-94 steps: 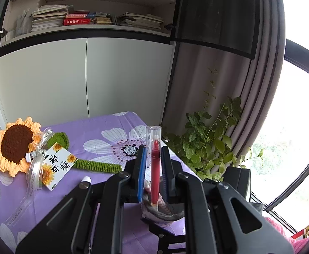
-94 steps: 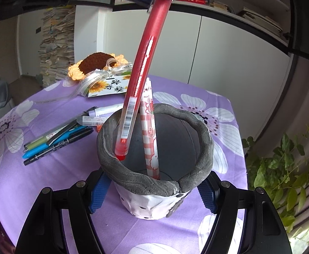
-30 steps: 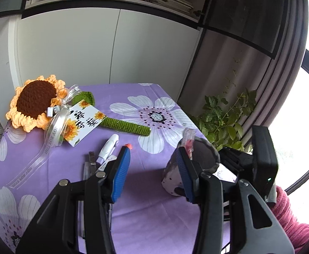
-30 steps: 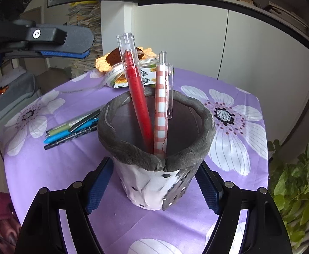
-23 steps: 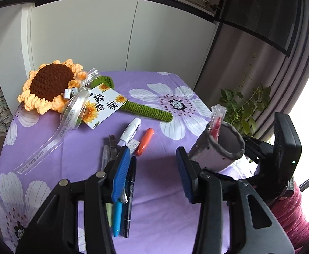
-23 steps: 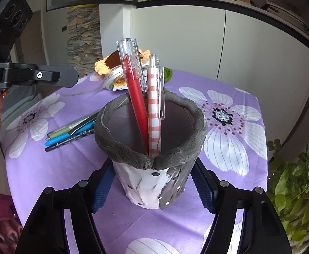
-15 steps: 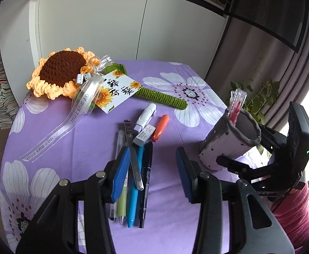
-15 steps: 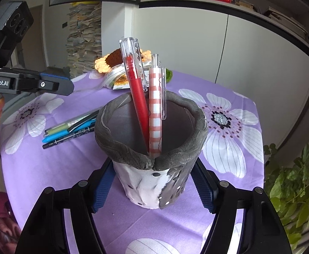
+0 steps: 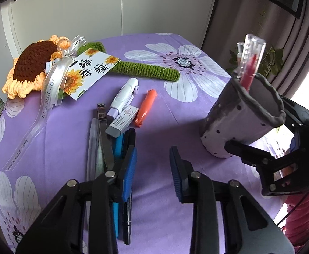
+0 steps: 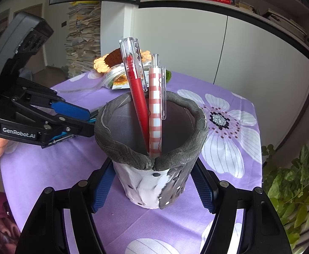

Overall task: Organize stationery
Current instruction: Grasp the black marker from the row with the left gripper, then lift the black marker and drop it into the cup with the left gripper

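Observation:
In the right wrist view a grey and white pen holder (image 10: 150,177) stands on the purple cloth, and my right gripper (image 10: 152,187) is shut on its base. A red pen (image 10: 136,97) and a red-checked pen (image 10: 155,114) stand in it. In the left wrist view my left gripper (image 9: 153,169) hangs low over the cloth, its jaws closing with nothing between them. Its left finger (image 9: 130,169) is right over a row of loose pens: a black pen (image 9: 127,211), a blue pen (image 9: 117,144) and a clear pen (image 9: 92,144). The holder (image 9: 239,122) is to the right.
An eraser (image 9: 122,122), a white correction tape (image 9: 123,96), an orange marker (image 9: 147,106) and a metal clip (image 9: 103,131) lie beyond the pens. A crochet sunflower (image 9: 33,63) with card and ribbon fills the far left. A plant (image 10: 292,186) stands off the table's right edge.
The left gripper has come down and forward over the loose pens, and its jaws have narrowed. The right gripper keeps still on the pen holder.

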Available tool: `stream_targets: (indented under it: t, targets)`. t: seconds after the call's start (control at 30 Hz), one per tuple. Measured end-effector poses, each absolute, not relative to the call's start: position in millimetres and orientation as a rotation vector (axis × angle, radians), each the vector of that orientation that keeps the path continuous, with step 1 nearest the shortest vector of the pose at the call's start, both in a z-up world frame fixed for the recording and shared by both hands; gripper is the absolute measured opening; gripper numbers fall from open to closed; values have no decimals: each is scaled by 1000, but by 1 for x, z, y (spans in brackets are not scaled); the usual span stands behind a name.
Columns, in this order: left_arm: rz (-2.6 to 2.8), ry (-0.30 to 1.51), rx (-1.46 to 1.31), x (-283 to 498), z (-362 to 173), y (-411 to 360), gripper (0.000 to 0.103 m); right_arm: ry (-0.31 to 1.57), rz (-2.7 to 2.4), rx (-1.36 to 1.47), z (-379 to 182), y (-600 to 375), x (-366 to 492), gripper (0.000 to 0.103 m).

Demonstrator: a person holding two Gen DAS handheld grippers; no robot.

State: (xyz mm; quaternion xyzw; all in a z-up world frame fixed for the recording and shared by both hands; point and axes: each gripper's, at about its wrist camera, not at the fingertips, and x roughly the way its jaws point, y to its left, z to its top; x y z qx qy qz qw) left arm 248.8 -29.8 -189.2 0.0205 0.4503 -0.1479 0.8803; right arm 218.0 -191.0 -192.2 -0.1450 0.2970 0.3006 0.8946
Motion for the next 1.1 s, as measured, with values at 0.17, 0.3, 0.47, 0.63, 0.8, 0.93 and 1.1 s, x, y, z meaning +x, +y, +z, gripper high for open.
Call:
stream_targets:
  t: [0.17,0.3,0.47,0.63,0.8,0.93,1.1]
  targets:
    - [-269,944,50,253,-195,-23,27,615,622,-301,-192,-190,218,72]
    - [-263,948,80,255,-198,-26,27,617,623,-299,-192,-190,218,72]
    - [-318,998,71,252,-204,-36,23,617,622,-300,-192,-190,218,72]
    - [-332,998,96,244,-203,-44,14,616,621,-301,-192,-189,218,72]
    - [-321,1016,115,249,-202,-47,16,615,621,-302,-192,-189,218,72]
    - [-318,1005,162,256,-202,-58,32,616,621,-301,-192,-189,218,72]
    - [-334,1009,183,262,-206,-67,17,615,620,-301,-192,-189,218,72]
